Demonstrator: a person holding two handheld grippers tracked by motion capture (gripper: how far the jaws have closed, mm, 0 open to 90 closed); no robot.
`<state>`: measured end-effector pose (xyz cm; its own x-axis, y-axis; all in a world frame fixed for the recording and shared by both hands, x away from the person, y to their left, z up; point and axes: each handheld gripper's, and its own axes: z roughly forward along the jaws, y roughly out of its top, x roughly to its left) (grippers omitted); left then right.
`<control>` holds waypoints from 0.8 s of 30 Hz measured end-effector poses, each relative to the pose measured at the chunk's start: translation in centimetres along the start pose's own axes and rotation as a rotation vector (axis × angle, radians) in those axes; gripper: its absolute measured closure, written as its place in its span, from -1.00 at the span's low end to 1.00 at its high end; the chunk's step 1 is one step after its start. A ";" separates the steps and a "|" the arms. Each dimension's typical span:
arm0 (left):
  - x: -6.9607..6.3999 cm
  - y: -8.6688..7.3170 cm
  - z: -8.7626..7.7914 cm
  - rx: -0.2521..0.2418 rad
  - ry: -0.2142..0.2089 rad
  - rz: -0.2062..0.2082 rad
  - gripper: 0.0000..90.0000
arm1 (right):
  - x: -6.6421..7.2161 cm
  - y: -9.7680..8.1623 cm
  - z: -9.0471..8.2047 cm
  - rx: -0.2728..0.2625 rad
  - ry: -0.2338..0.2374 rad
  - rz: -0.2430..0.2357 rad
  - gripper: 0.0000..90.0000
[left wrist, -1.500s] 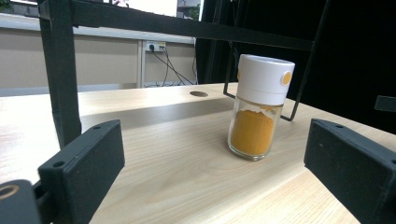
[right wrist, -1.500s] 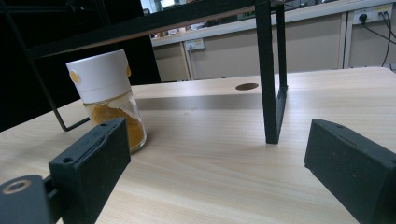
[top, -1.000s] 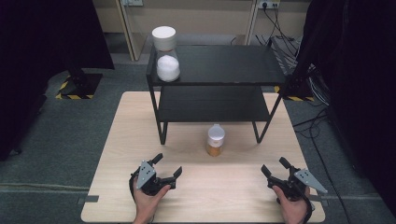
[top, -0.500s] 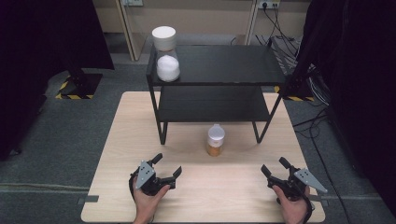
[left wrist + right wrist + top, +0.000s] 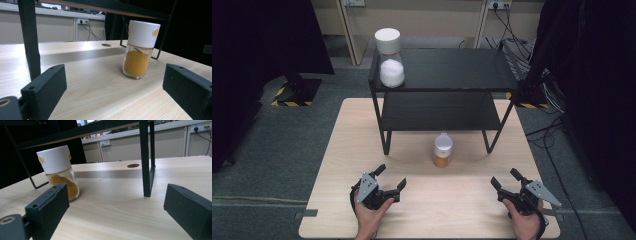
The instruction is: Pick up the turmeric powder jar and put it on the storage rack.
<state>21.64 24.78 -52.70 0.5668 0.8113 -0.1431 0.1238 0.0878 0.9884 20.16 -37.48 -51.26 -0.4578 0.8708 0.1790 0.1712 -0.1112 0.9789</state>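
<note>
A small glass spice jar (image 5: 442, 150) with a white lid and orange powder stands upright on the wooden table (image 5: 342, 150), just in front of a black two-tier shelf (image 5: 447, 70). The same jar (image 5: 139, 53) appears ahead in the left gripper view and at the left as jar (image 5: 59, 171) in the right gripper view. A larger jar of white powder (image 5: 390, 58) stands on the shelf's top left corner. My left gripper (image 5: 391, 177) rests open near the front left. My right gripper (image 5: 506, 178) rests open near the front right. Both hold nothing.
The shelf's black legs (image 5: 146, 160) stand on the table between the grippers and the back. Its lower tier (image 5: 439, 111) is bare. Grey carpet floor surrounds the table, with cables (image 5: 552, 130) at the right and dark curtains at both sides.
</note>
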 end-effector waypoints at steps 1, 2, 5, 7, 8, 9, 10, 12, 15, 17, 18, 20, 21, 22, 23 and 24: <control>0.0 0.0 0.0 -0.001 -0.001 -0.002 -0.91 | 0.1 0.0 0.1 0.003 -0.001 -0.009 -0.86; 0.1 0.0 0.0 0.000 -0.002 -0.002 -0.91 | 0.2 0.1 0.2 0.006 0.004 -0.017 -0.87; 0.1 0.0 0.0 0.002 -0.003 -0.001 -0.91 | 0.6 0.3 0.6 0.010 0.016 -0.030 -0.87; 0.1 0.0 0.1 0.003 -0.003 -0.001 -0.91 | 0.9 0.5 0.9 0.007 0.027 -0.042 -0.87; 0.0 0.1 0.1 0.003 -0.002 -0.002 -0.91 | 1.0 0.6 1.0 0.005 0.032 -0.042 -0.87; 0.0 0.1 0.1 0.003 0.000 -0.003 -0.91 | 1.2 0.7 1.2 0.002 0.042 -0.042 -0.87; 0.0 0.0 0.1 0.002 0.001 -0.002 -0.91 | 1.4 0.9 1.5 0.001 0.049 -0.046 -0.87; 0.0 0.0 0.0 0.001 0.001 0.000 -0.91 | 1.7 1.1 2.1 -0.009 0.063 -0.055 -0.87; 0.0 0.0 0.0 0.001 -0.001 0.002 -0.91 | 2.4 1.3 3.3 -0.020 0.081 -0.072 -0.88; 0.0 0.0 0.0 -0.001 0.000 -0.002 -0.91 | 2.8 1.6 4.2 -0.021 0.095 -0.080 -0.88; 0.1 0.0 0.0 -0.002 0.000 -0.004 -0.91 | 3.1 1.7 4.6 -0.022 0.102 -0.082 -0.88; 0.1 0.0 0.0 -0.001 0.001 -0.008 -0.91 | 3.6 2.0 5.5 -0.020 0.115 -0.091 -0.88; 0.1 0.0 0.0 0.000 0.001 -0.008 -0.91 | 3.8 2.2 5.9 -0.019 0.119 -0.092 -0.88; 0.0 0.0 0.0 0.001 0.002 -0.006 -0.91 | 4.1 2.4 6.5 -0.015 0.126 -0.094 -0.88; 0.0 0.0 0.0 0.000 0.004 -0.003 -0.91 | 4.4 2.5 7.0 -0.012 0.131 -0.098 -0.88; 0.0 0.0 0.0 0.000 0.004 -0.002 -0.91 | 4.7 2.6 7.5 -0.009 0.134 -0.104 -0.88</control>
<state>21.63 24.73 -52.70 0.5636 0.8133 -0.1444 0.1244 0.0892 0.9882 24.99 -30.10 -48.59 -0.5853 0.8060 0.0879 0.1097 -0.0287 0.9935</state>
